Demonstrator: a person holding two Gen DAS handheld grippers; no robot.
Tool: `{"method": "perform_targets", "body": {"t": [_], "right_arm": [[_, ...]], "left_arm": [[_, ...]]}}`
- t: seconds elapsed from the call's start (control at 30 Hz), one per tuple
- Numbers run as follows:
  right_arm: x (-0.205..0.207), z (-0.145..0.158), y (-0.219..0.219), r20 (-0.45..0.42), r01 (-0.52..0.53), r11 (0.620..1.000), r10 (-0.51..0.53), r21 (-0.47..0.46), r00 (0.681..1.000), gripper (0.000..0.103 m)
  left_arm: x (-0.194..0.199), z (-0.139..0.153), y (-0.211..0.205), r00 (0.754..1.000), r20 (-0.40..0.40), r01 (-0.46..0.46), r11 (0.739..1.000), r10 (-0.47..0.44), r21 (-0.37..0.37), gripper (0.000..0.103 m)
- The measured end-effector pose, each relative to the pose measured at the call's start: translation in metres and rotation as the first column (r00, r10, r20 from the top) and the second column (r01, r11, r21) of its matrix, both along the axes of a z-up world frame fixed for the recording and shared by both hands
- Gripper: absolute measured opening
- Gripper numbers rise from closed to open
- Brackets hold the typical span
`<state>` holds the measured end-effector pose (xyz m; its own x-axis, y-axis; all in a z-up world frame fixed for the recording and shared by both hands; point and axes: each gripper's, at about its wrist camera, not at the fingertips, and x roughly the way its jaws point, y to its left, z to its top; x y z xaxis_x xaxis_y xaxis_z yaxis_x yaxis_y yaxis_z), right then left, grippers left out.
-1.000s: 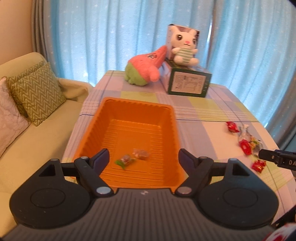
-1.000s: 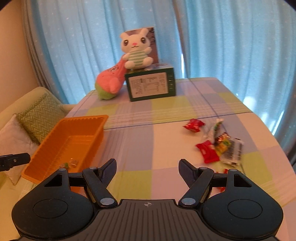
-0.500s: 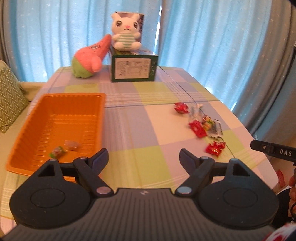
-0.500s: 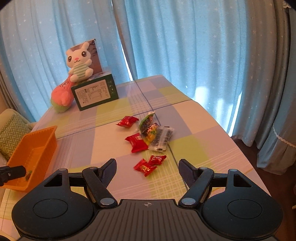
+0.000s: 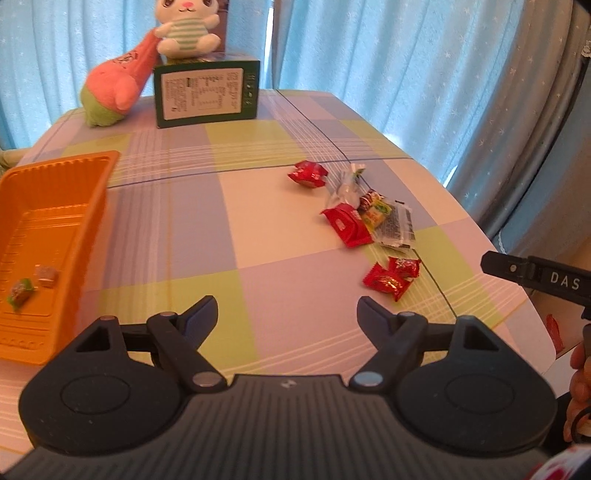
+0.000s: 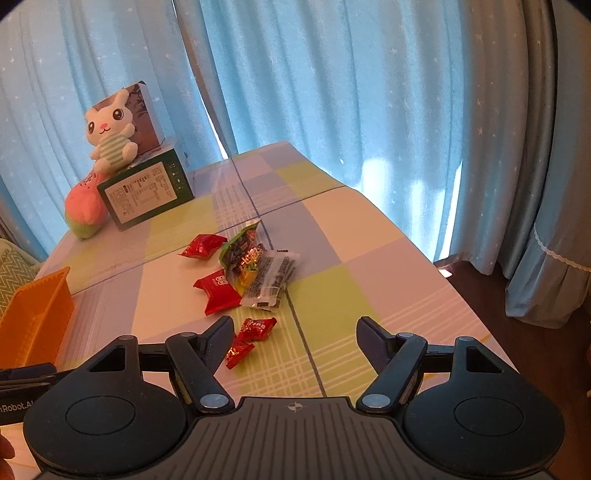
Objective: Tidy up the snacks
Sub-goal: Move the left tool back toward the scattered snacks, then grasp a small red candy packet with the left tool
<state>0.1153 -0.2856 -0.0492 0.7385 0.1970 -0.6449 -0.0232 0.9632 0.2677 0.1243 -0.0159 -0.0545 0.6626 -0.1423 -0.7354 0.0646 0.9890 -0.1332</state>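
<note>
An orange tray [image 5: 94, 206] sits at the table's left and holds a green candy [image 5: 20, 291] and a clear-wrapped candy [image 5: 46, 275]. Several wrapped snacks lie loose on the right: a red pack [image 5: 347, 223], a red candy [image 5: 308, 173], two small red candies [image 5: 391, 277], and mixed packets [image 5: 388, 218]. My left gripper [image 5: 286, 314] is open and empty above the table's front. My right gripper [image 6: 295, 332] is open and empty, its left finger just beside the two small red candies [image 6: 251, 338]. The red pack [image 6: 219, 291] and the tray [image 6: 37, 317] also show there.
A green box [image 5: 205, 94] with a white bunny plush [image 5: 184, 29] on top stands at the back, a pink plush [image 5: 118, 88] beside it. Blue curtains hang behind and to the right. The table's right edge [image 6: 454, 291] drops to the floor.
Both grippers have swung right, away from the tray and toward the snack pile. The right gripper has come closer to the small red candies. Both stay open.
</note>
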Motion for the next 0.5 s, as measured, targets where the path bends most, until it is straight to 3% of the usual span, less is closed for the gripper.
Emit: {"method": "perform_targets", "body": {"t": [0.1, 0.2, 0.3, 0.5], "right_arm": [[0.009, -0.01, -0.005, -0.011, -0.008, 1.0, 0.008, 0.005, 1.0, 0.073], [0.018, -0.018, -0.01, -0.022, 0.004, 1.0, -0.004, 0.007, 1.0, 0.073], [0.025, -0.02, -0.013, -0.008, 0.049, 0.998, -0.049, -0.025, 0.999, 0.073], [0.033, -0.027, -0.027, -0.008, 0.134, 0.991, -0.134, -0.001, 0.991, 0.073]], "left_arm": [[0.015, -0.011, -0.011, 1.0, -0.02, 0.019, 0.999, -0.02, -0.029, 0.072], [0.028, -0.02, -0.023, 0.999, -0.027, 0.035, 0.998, -0.036, -0.045, 0.071], [0.04, -0.028, -0.035, 0.998, -0.035, 0.052, 0.995, -0.055, -0.081, 0.067], [0.063, -0.039, -0.057, 0.995, -0.042, 0.082, 0.987, -0.089, -0.138, 0.054]]}}
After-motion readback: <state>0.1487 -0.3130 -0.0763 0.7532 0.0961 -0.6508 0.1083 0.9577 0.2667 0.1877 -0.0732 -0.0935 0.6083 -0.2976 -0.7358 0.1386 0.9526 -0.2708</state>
